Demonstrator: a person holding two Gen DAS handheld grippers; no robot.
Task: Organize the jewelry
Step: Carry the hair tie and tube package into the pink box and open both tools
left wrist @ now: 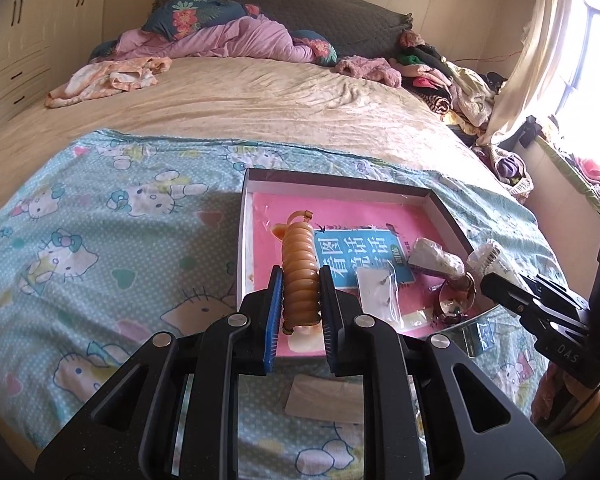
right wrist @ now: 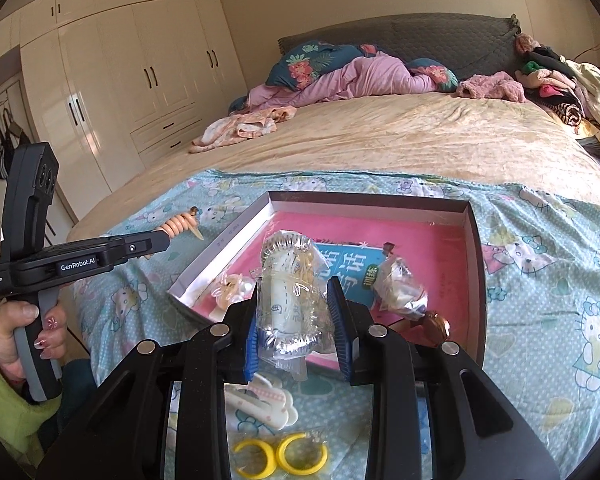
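My left gripper is shut on a tan spiral coil bracelet, held above the near edge of the shallow box with a pink lining. In the right wrist view that left gripper shows at the left with the coil bracelet sticking out of it. My right gripper is shut on a clear plastic packet with a pale item inside, held over the box. In the left wrist view the right gripper holds that packet at the right.
The box holds a blue-labelled card, a wrapped packet, a small bag with earrings and a bronze round piece. Yellow hoop earrings and a white hair clip lie on the cartoon-cat sheet. Clothes pile at the bed's far right.
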